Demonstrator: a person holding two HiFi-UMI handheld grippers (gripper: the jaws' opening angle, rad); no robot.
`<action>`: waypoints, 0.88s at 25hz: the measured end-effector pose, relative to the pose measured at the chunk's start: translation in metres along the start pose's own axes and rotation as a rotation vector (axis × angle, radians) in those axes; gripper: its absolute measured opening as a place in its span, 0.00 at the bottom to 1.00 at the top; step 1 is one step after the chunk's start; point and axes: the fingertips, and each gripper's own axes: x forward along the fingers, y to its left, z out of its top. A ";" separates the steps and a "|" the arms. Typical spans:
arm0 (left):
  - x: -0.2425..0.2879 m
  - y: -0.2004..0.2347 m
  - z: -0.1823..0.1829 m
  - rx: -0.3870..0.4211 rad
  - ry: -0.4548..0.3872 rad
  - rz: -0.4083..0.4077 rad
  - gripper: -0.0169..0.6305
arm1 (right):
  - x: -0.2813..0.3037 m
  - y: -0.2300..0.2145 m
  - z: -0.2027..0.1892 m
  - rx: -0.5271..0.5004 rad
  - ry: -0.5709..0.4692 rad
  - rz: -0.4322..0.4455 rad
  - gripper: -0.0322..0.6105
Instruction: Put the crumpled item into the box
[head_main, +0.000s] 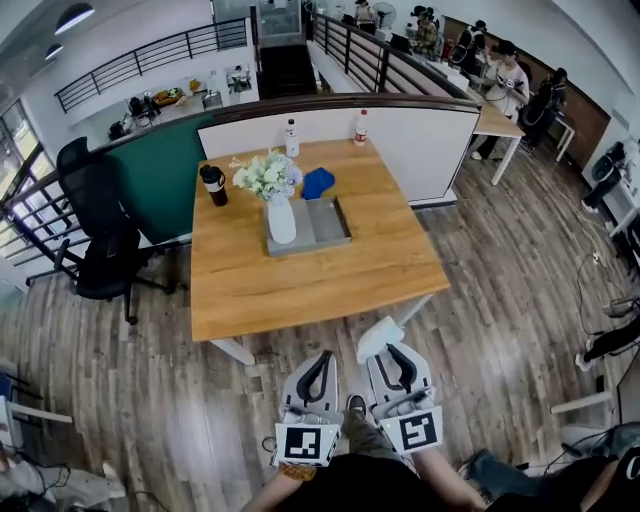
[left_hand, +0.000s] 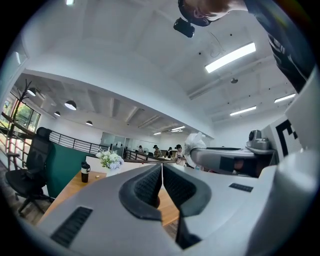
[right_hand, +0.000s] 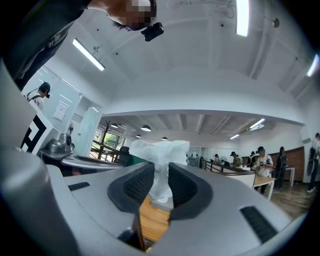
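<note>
table (head_main: 300, 285): wood, matt | crumpled item (right_hand: 160, 150): thin white paper — creased | right tongs (right_hand: 161, 170): smooth grey plastic, ribbed pads (right_hand: 137, 186)

I am a pair of pale grey moulded shells, left gripper (head_main: 322, 357) and right gripper (head_main: 397, 351), each with black ribbed pads (left_hand: 145, 187) lining its jaws and a white cube (head_main: 307, 442) of black square markers, carried by a person in a dark top (head_main: 350, 486).

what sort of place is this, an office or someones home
Most likely an open-plan office: a black swivel chair beside a wooden table, low partitions, and people at desks beyond.
</note>
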 end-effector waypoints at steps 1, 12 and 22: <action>0.005 0.000 -0.001 0.000 0.001 0.007 0.07 | 0.004 -0.006 0.000 0.003 -0.011 0.005 0.20; 0.078 -0.026 -0.008 0.034 0.008 0.046 0.07 | 0.035 -0.075 -0.022 0.022 -0.015 0.064 0.20; 0.132 -0.062 -0.026 0.052 0.049 0.062 0.07 | 0.044 -0.146 -0.051 0.058 -0.006 0.079 0.20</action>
